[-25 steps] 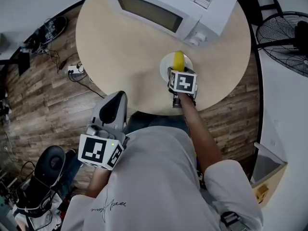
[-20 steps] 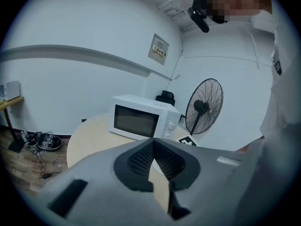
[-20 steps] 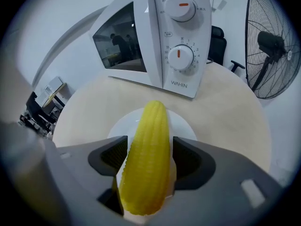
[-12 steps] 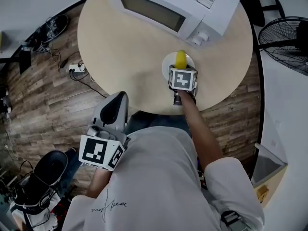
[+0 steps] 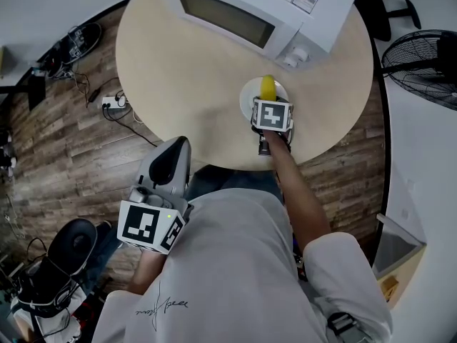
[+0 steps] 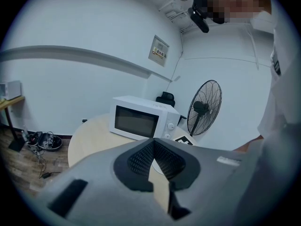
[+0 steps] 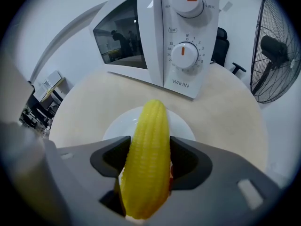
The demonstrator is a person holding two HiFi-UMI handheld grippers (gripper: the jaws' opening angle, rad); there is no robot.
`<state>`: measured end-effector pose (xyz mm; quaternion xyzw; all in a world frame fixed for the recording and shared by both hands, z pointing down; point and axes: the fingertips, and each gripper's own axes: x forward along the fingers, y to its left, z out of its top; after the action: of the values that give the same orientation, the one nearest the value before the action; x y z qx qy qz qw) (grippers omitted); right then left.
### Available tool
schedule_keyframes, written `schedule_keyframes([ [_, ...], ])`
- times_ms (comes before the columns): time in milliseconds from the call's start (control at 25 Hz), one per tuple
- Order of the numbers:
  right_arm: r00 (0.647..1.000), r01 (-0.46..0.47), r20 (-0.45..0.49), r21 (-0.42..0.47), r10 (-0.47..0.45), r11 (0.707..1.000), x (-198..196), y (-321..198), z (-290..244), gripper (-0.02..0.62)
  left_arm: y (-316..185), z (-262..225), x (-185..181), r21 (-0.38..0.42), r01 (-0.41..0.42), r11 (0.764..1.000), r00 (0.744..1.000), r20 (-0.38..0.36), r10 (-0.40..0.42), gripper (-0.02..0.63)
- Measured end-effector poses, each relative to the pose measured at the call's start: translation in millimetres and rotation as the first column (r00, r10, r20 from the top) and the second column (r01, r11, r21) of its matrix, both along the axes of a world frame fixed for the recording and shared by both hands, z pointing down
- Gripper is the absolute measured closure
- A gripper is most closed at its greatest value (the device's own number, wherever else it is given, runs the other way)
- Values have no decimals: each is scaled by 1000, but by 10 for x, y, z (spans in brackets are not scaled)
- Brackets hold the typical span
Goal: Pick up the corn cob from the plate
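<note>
Though the left gripper (image 5: 178, 143) is easy to see from above, just off the near edge of the tabletop (image 5: 193, 84), only its own view shows its jaws. Their tips are pressed together, and nothing is between them. In that view the grey jaws hide nearly all of the plate (image 5: 247, 98).

At the top of the head view, the microwave (image 5: 235, 13) is cut off by the picture's edge. The plate sits just in front of its knobs, and most of it is covered. The corn (image 5: 267, 87) is on the plate or just over it, and I cannot tell which. It points at the microwave. Only its far end shows from above. Its near end is under the cube (image 5: 272, 114) of the right gripper (image 7: 149, 160), and the cube hides the jaws too.

The right gripper view shows those jaws well. They stand wide, and they have just been closing. The corn is between them, and both dark pads (image 7: 186, 161) touch its sides, so they pinch it. The corn's near end drops out of sight between the jaws.

Far right, the fan (image 5: 421, 56) is cut off by the picture's edge.
</note>
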<state>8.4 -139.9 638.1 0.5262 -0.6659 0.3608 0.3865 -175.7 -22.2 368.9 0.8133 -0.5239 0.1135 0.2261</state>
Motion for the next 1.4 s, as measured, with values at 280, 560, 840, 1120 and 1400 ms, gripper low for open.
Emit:
schedule_keyframes([
  [280,1000,9,19,-13,-9,1000,1,47,-11,321,62,7,-24,0,6,1000,1000,1,-6,614],
  [560,999,30,31,-16,-29,999,14,134,-32,322,102,-1,-17,5,0,1000,1000,-5,0,614],
  [840,999,33,34,-10,-33,999,47,187,-53,322,132,-12,-37,11,6,1000,1000,-10,-6,614],
  [1120,999,34,37,-3,-34,999,32,192,-74,322,131,-15,-41,14,1,1000,1000,-12,-1,614],
  [1400,998,37,40,8,-38,999,17,190,-121,322,135,-28,-52,19,2,1000,1000,-13,-2,614],
])
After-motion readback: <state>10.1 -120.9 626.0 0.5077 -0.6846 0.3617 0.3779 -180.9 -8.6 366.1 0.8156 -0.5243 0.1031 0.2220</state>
